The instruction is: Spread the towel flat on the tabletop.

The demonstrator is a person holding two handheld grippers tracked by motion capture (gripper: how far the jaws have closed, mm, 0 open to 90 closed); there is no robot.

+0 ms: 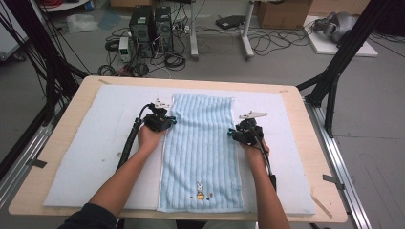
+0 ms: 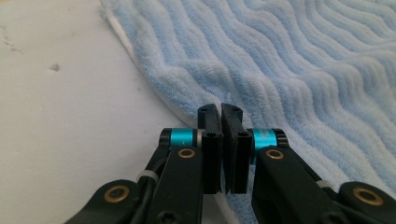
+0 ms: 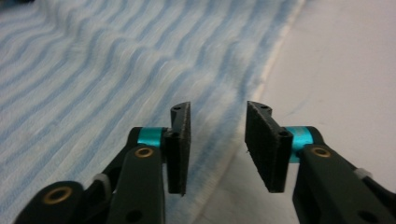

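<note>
A light blue ribbed towel (image 1: 200, 143) lies flat and lengthwise on the white mat (image 1: 86, 143), with a small rabbit picture (image 1: 200, 190) near its front end. My left gripper (image 1: 169, 120) rests at the towel's left edge. In the left gripper view its jaws (image 2: 221, 109) stand shut over the white hem, and no cloth shows between them. My right gripper (image 1: 232, 133) is at the towel's right edge. In the right gripper view it (image 3: 218, 112) is open, with the towel's (image 3: 93, 70) edge running between and under the jaws.
The mat covers most of a wooden table (image 1: 62, 124). Black frame legs (image 1: 334, 71) stand at the table's far corners. Computer cases (image 1: 150, 26), cables and boxes sit on the floor beyond.
</note>
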